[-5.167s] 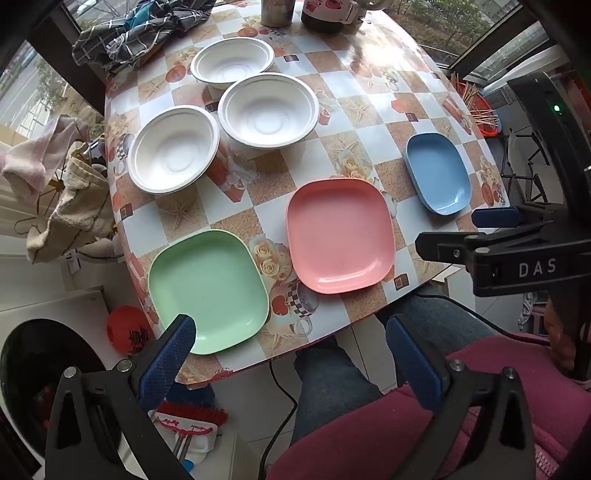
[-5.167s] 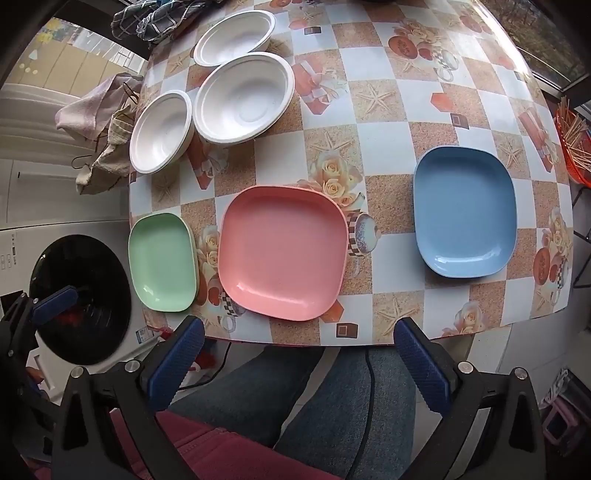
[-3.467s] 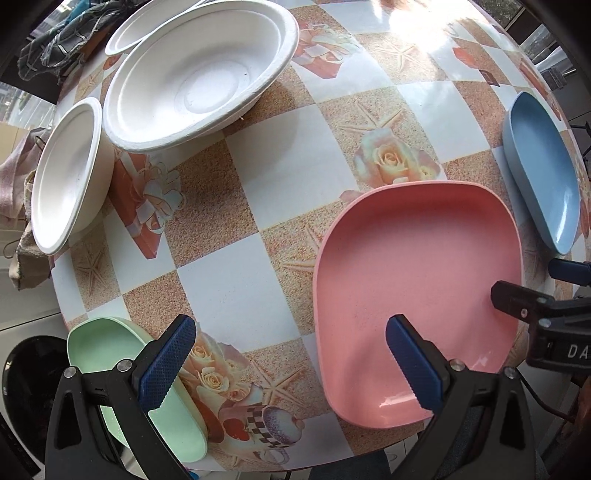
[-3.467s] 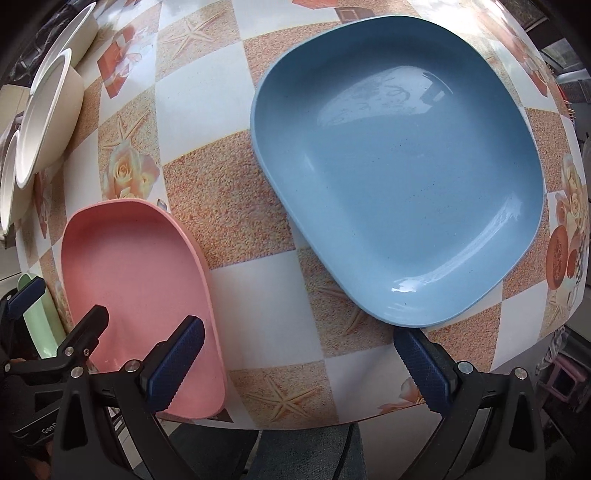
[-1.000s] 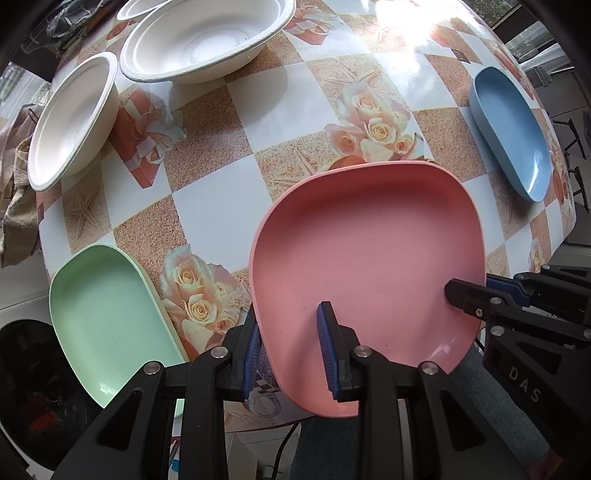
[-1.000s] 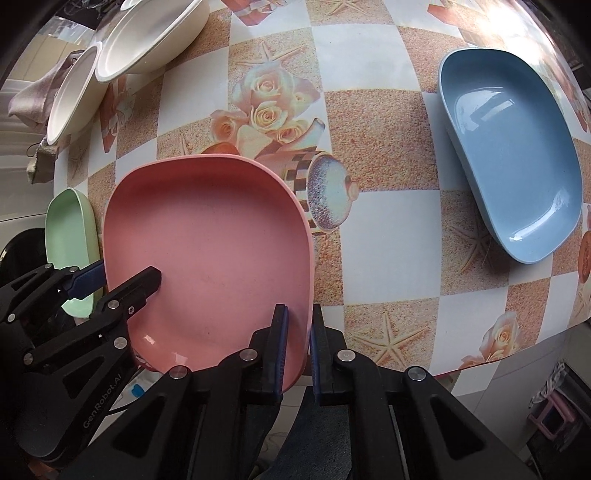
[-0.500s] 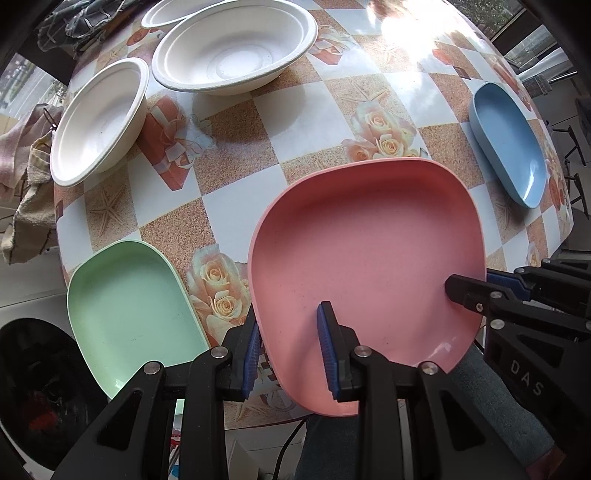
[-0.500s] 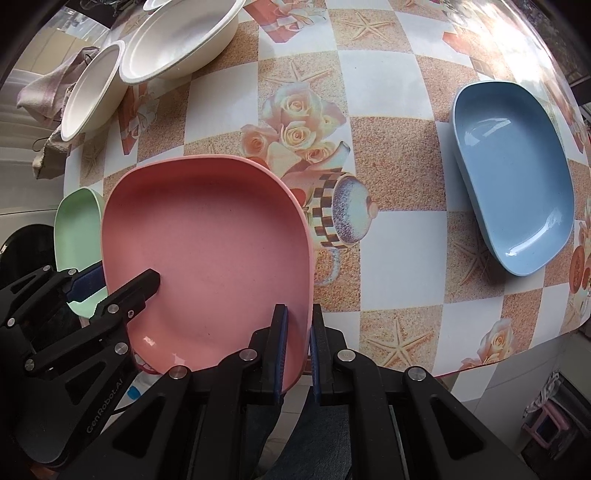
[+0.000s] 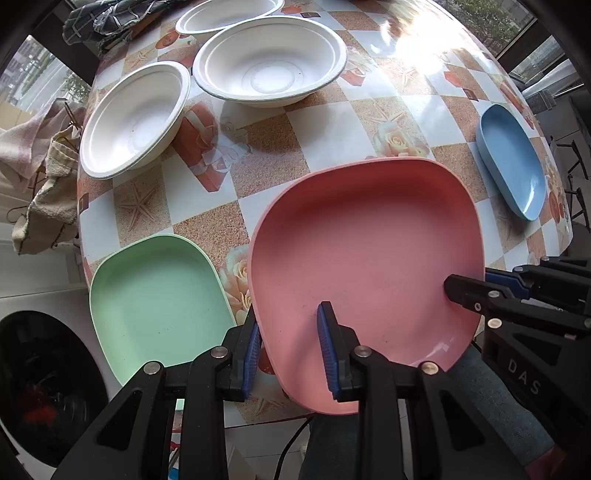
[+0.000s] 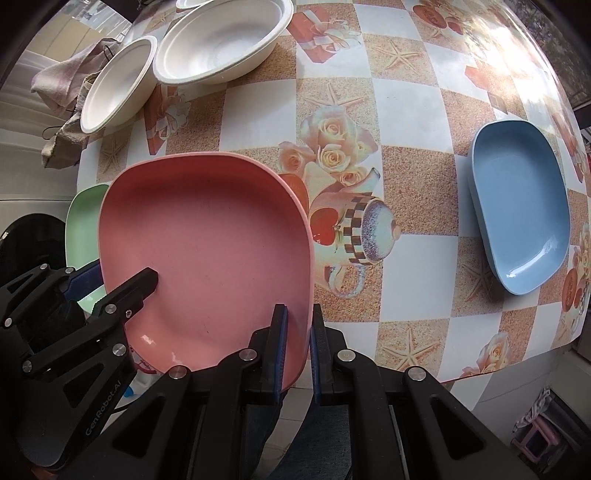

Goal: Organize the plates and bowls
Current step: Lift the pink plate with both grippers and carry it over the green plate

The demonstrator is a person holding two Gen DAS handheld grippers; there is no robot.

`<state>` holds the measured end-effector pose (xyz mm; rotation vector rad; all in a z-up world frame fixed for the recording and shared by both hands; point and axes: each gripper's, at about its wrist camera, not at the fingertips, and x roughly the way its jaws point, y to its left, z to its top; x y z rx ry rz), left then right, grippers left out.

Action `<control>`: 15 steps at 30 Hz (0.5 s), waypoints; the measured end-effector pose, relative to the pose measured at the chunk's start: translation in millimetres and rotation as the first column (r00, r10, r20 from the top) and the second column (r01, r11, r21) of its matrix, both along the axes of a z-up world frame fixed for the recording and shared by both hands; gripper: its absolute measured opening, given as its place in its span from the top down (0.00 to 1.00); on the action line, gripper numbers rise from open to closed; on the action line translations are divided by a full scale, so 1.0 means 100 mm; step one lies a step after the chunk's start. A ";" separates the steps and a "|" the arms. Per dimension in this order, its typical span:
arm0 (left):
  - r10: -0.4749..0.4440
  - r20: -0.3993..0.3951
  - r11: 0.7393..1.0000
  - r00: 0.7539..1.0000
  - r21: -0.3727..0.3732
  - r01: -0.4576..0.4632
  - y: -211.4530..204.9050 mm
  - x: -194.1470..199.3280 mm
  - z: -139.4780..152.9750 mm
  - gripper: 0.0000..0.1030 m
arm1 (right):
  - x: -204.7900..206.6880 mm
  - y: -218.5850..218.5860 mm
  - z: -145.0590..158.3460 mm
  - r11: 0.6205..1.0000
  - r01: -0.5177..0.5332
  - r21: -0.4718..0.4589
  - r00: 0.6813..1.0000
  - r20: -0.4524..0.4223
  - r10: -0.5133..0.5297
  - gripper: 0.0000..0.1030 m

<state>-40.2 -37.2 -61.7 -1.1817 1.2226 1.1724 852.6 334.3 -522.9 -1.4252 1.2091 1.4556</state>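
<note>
Your left gripper had its jaws clamped on the near left rim of the pink plate, one blue pad under the outer wall and the other inside the dish. Your right gripper had its jaws pinched tight on the plate's near right rim, with the wall sandwiched between both pads. You held the pink plate between the two grippers, clear of the bench, with its near edge hanging past the bench edge over your lap. Just to its left, the green plate lay flat at the bench's near left corner, and in the right wrist view the pink plate covered part of it. The blue plate sat well apart near the right edge. Beyond, three white bowls stood close together: a small bowl at the left edge, a large bowl beside it, and a third bowl behind. A checked cloth lay at the far left corner.
</note>
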 end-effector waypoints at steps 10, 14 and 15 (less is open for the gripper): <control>0.031 -0.013 0.999 0.999 0.037 -0.031 -0.12 -0.43 0.33 0.69 | -0.61 -0.04 0.31 0.999 -0.041 0.030 0.999 -0.009 0.041 0.88; 0.053 -0.027 0.998 0.998 0.040 -0.052 -0.21 -0.49 0.37 0.69 | -0.94 -0.08 0.44 0.997 -0.070 0.041 0.997 -0.010 0.071 0.88; 0.059 -0.032 0.998 0.998 0.040 -0.058 -0.24 -0.50 0.37 0.69 | -1.01 -0.08 0.47 0.996 -0.078 0.040 0.997 -0.010 0.079 0.88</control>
